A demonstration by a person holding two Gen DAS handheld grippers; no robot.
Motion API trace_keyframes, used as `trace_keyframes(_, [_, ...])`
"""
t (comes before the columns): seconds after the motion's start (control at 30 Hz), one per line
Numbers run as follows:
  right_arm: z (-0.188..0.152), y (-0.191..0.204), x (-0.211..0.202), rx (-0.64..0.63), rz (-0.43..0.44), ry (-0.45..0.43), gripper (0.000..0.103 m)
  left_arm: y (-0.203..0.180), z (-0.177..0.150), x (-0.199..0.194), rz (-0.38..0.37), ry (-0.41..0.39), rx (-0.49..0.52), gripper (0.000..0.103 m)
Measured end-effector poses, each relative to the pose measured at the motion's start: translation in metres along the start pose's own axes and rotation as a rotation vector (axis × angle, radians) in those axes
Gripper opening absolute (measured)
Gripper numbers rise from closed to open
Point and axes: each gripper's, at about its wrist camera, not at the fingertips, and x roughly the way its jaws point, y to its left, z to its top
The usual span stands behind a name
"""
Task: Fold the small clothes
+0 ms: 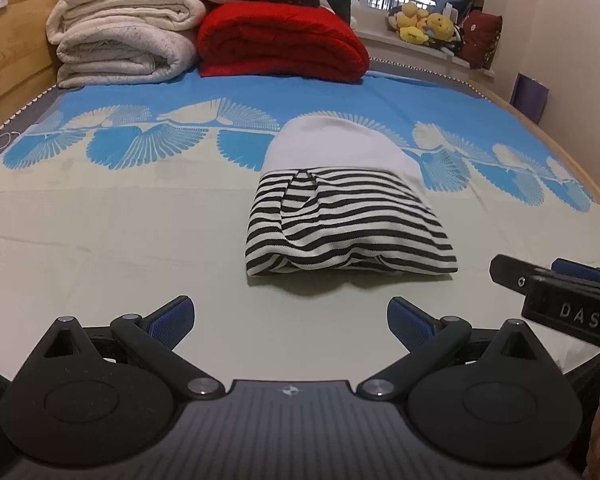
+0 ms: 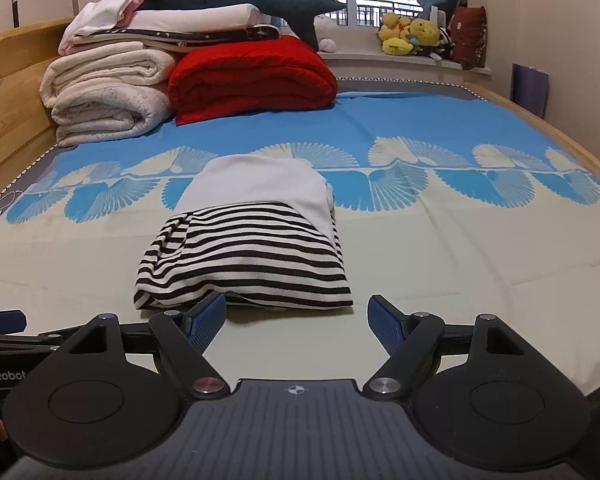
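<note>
The left gripper (image 1: 290, 320), a black two-finger tool with blue ribbed pads, stands wide apart with nothing between its pads, hovering over bare bedcover just short of the garment. The right gripper (image 2: 296, 322) is likewise spread wide and empty; its left pad sits just in front of the near hem of the cloth, though I cannot tell if it touches.

The small black-and-white striped knit garment with a plain white upper part (image 1: 350, 220) lies on the cream and blue fan-patterned bedspread (image 1: 100, 232), at twelve o'clock from the left gripper, slightly toward one, and at eleven o'clock from the right one. It is already a compact rectangular bundle, edges tucked under, striped half nearest the tools and white half beyond.

Judging by that shape, the folding of this piece looks essentially finished, and both tools appear free of it. What may be left is a tidy of the slightly rumpled near edge, or moving it aside. No other unfolded small clothes show; the rolled white blankets (image 1: 124, 40) and red folded blanket (image 1: 280, 40) sit at the far eleven o'clock.
</note>
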Motion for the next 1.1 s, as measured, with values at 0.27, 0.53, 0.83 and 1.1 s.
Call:
trace_keyframes(0.27, [0.002, 0.001, 0.003, 0.014, 0.003, 0.009, 0.079, -0.01, 0.004, 0.005, -0.017, -0.014, 0.007, 0.102])
trace_keyframes(0.53, [0.001, 0.003, 0.01, 0.015, -0.016, 0.023, 0.079, -0.012, 0.006, 0.012, -0.001, -0.014, 0.014, 0.102])
trace_keyframes(0.83, [0.001, 0.009, 0.012, -0.006, -0.042, 0.002, 0.079, -0.008, 0.008, 0.016, -0.006, -0.001, 0.0, 0.102])
trace_keyframes(1.1, [0.0, 0.013, 0.013, -0.014, -0.058, -0.004, 0.079, -0.008, 0.008, 0.018, -0.01, -0.002, 0.001, 0.102])
